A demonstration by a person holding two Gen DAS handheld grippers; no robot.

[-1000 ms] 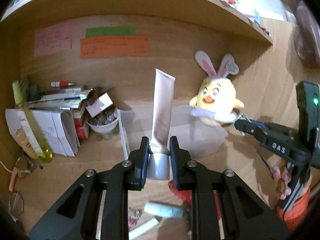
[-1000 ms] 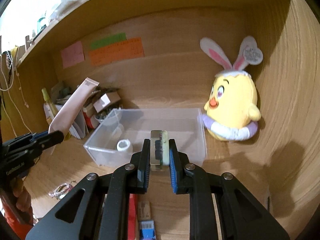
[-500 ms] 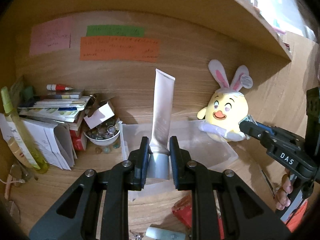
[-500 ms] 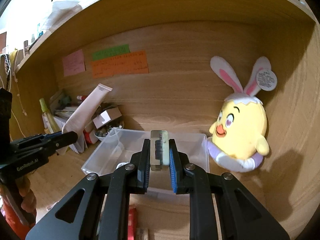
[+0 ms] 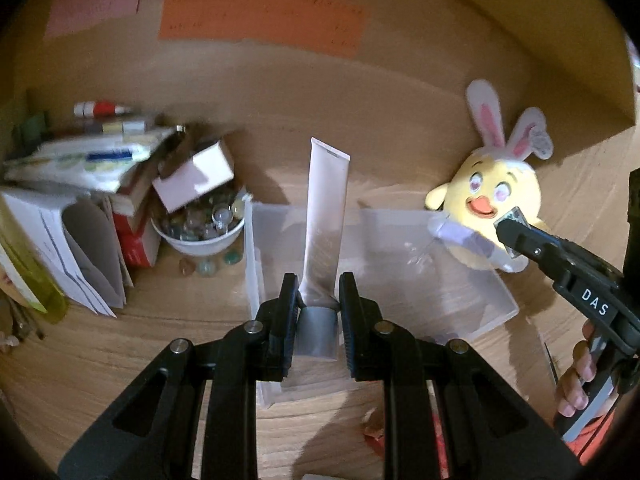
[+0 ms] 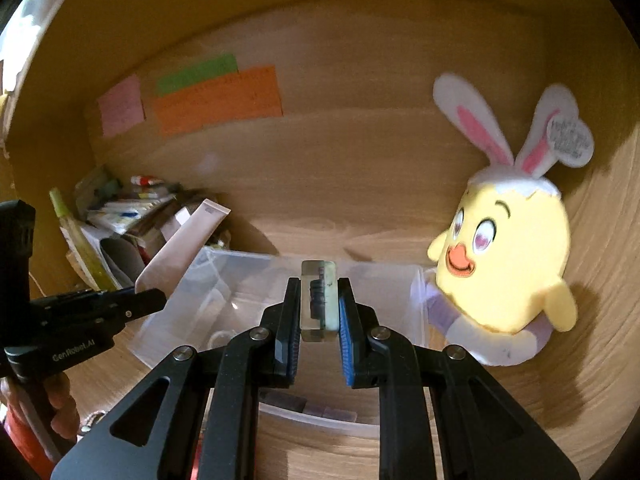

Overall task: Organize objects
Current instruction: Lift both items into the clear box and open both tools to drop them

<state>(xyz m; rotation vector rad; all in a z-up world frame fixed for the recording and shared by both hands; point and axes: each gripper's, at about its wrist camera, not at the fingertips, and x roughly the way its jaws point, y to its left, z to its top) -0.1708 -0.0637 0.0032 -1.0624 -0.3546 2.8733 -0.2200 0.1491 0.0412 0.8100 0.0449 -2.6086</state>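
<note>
Two tools in service, both loaded. Left tool (image 5: 318, 312): fingers clamped on the grey cap end of a pale cosmetic tube (image 5: 325, 216), tube standing upright, held over the near left part of the clear plastic bin (image 5: 496, 300). Right tool (image 6: 319, 316): fingers clamped on a small clear block with a dark insert (image 6: 319, 300), held above the same bin's middle.

Progress, judged: mid-task. Bin already holds a few small items, seen only dimly through its wall: a ring-shaped piece and some dark blocks near the front. Both carried items not yet released. Clutter left on the desk (image 5: 80, 360): stacked papers and booklets (image 5: 72, 168), a white bowl of glass beads (image 5: 200, 228), a small white box (image 5: 192, 176) tilted over it.

View differences: left wrist camera alone shows the bead bowl, loose beads on the desk and the yellow bottle at far left. Right wrist camera alone shows the bin's contents and the full plush chick with rabbit ears (image 6: 508, 256), just beside the bin's right end.
</note>
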